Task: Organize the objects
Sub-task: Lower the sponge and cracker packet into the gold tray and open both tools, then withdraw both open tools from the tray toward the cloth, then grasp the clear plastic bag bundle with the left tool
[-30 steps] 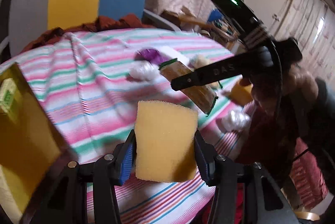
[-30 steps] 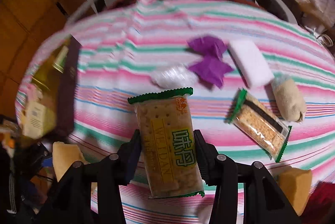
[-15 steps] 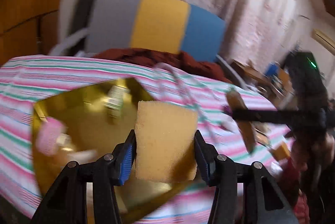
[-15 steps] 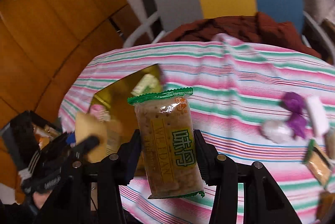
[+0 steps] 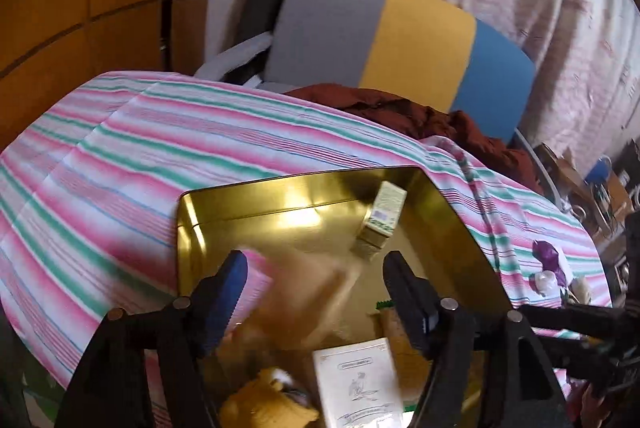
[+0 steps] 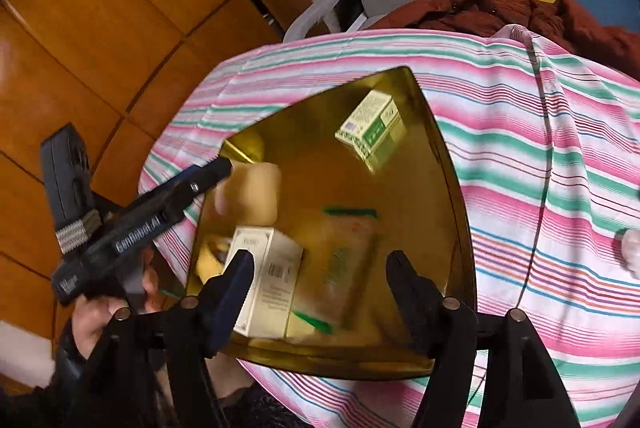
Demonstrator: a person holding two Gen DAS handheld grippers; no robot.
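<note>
A gold tin tray [image 5: 280, 189] [image 6: 448, 163] lies on the striped tablecloth. My left gripper [image 5: 316, 268] is open above it, and the yellow sponge [image 5: 304, 304] [image 6: 256, 191] is a blur below its fingers, loose over the tray. My right gripper [image 6: 322, 268] is open too. The cracker packet [image 6: 344, 260] shows blurred between and below its fingers, inside the tray. Also in the tray are a green-and-white box [image 5: 382, 216] [image 6: 372, 127], a white box [image 5: 356, 384] [image 6: 268, 268] and a yellow soft item [image 5: 268, 404].
Purple wrappers [image 5: 546, 256] and a white bundle lie on the tablecloth [image 5: 120, 163] right of the tray. A grey, yellow and blue chair [image 5: 400, 39] with a dark red cloth [image 5: 400, 111] stands behind the table. Wooden panels [image 6: 100, 27] are at the left.
Both grippers swung left from the loose items to the gold tray. Each has opened, the left letting go of the sponge and the right letting go of the cracker packet.
</note>
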